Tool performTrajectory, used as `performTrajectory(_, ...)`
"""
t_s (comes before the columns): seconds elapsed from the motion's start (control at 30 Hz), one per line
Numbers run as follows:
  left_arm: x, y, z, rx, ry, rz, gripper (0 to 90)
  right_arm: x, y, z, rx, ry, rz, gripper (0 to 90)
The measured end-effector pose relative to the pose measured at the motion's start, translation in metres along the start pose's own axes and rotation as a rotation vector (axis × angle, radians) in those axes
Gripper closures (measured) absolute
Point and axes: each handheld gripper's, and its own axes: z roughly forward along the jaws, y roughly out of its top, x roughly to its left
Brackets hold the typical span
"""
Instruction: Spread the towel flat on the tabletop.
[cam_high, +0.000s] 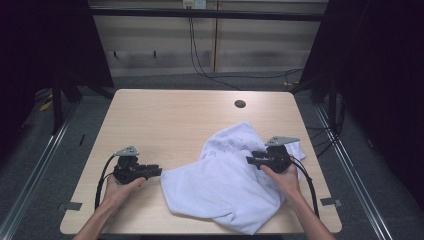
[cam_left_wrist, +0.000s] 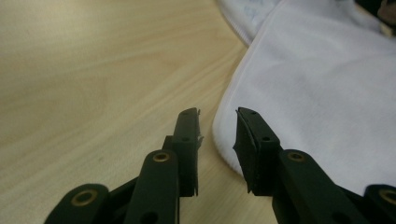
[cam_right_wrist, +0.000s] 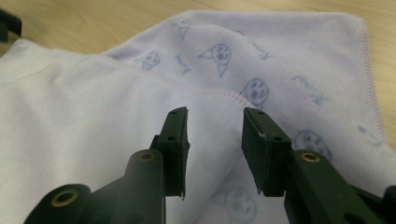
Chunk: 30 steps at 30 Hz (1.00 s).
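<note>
Between the spread jaws of the left gripper sits the rounded corner of a white towel; the right gripper, jaws also apart, hovers over a stitched fold. The cloth looks light, limp and prone to slump, so I'd pinch the hemmed edges.

White towel on pale wood

The towel is white with a faint blue print of small cartoon faces and script; the table is light wood grain with one dark round hole; both grippers' jaws are black.
</note>
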Motion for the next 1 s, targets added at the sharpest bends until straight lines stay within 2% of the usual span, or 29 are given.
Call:
performTrajectory(0.07, -0.001, 0.0, 0.002, 0.012, 0.001, 0.012, 67.1, -0.004, 0.003, 0.005, -0.005, 0.001, 0.015, 61.0)
performTrajectory(0.1, -0.007, 0.001, 0.005, 0.018, -0.008, 0.028, 64.8, -0.008, 0.004, 0.011, -0.013, -0.01, 0.026, 60.4)
performTrajectory(0.2, -0.01, 0.002, 0.008, 0.032, 0.006, 0.042, 57.3, -0.013, 0.003, 0.017, 0.001, -0.015, 0.039, 58.8)
performTrajectory(0.23, -0.013, 0.002, 0.01, 0.042, 0.019, 0.059, 57.0, -0.016, 0.0, 0.022, 0.03, -0.021, 0.037, 57.0)
performTrajectory(0.3, -0.014, 0.002, 0.01, 0.046, 0.012, 0.06, 57.2, -0.017, -0.001, 0.024, 0.037, -0.022, 0.042, 56.0)
performTrajectory(0.43, -0.018, 0.001, 0.013, 0.077, -0.009, 0.098, 87.2, -0.015, -0.003, 0.029, 0.041, 0.02, 0.05, 54.8)
performTrajectory(0.5, -0.019, 0.002, 0.014, 0.081, -0.023, 0.099, 87.9, -0.014, -0.003, 0.03, 0.047, 0.022, 0.051, 57.3)
performTrajectory(0.53, -0.02, 0.003, 0.012, 0.061, -0.03, 0.093, 88.4, -0.011, -0.004, 0.034, 0.064, 0.045, 0.036, 69.9)
performTrajectory(0.6, -0.02, 0.003, 0.009, 0.044, -0.034, 0.088, 88.6, -0.01, -0.002, 0.031, 0.041, 0.06, 0.039, 79.9)
performTrajectory(0.63, -0.019, 0.006, 0.002, -0.006, -0.032, 0.067, 88.6, -0.01, 0.001, 0.027, 0.019, 0.068, 0.047, 82.9)
performTrajectory(0.67, -0.019, 0.006, 0.002, -0.006, -0.032, 0.067, 88.7, -0.01, 0.001, 0.027, 0.019, 0.068, 0.047, 82.9)
performTrajectory(0.7, -0.017, 0.008, -0.004, -0.045, -0.026, 0.06, 88.8, -0.011, 0.008, 0.014, -0.037, 0.074, 0.061, 83.6)
performTrajectory(0.73, -0.017, 0.01, -0.009, -0.075, -0.019, 0.049, 88.8, -0.012, 0.012, 0.006, -0.065, 0.075, 0.062, 83.6)
performTrajectory(0.77, -0.019, 0.019, -0.018, -0.121, -0.015, 0.066, 88.8, -0.013, 0.017, -0.002, -0.097, 0.067, 0.068, 83.6)
performTrajectory(0.83, -0.022, 0.03, -0.025, -0.174, -0.014, 0.075, 88.9, -0.016, 0.028, -0.016, -0.147, 0.068, 0.071, 83.6)
performTrajectory(0.9, -0.024, 0.042, -0.031, -0.225, -0.009, 0.079, 88.9, -0.018, 0.041, -0.027, -0.165, 0.049, 0.06, 84.2)
performTrajectory(0.93, -0.024, 0.042, -0.031, -0.225, -0.009, 0.079, 88.9, -0.018, 0.041, -0.027, -0.165, 0.049, 0.06, 84.2)
performTrajectory(0.97, -0.024, 0.061, -0.037, -0.29, -0.01, 0.08, 88.9, -0.017, 0.056, -0.038, -0.179, 0.027, 0.04, 84.7)
performTrajectory(1.0, -0.024, 0.061, -0.037, -0.29, -0.01, 0.08, 88.9, -0.017, 0.056, -0.038, -0.179, 0.027, 0.04, 84.7)
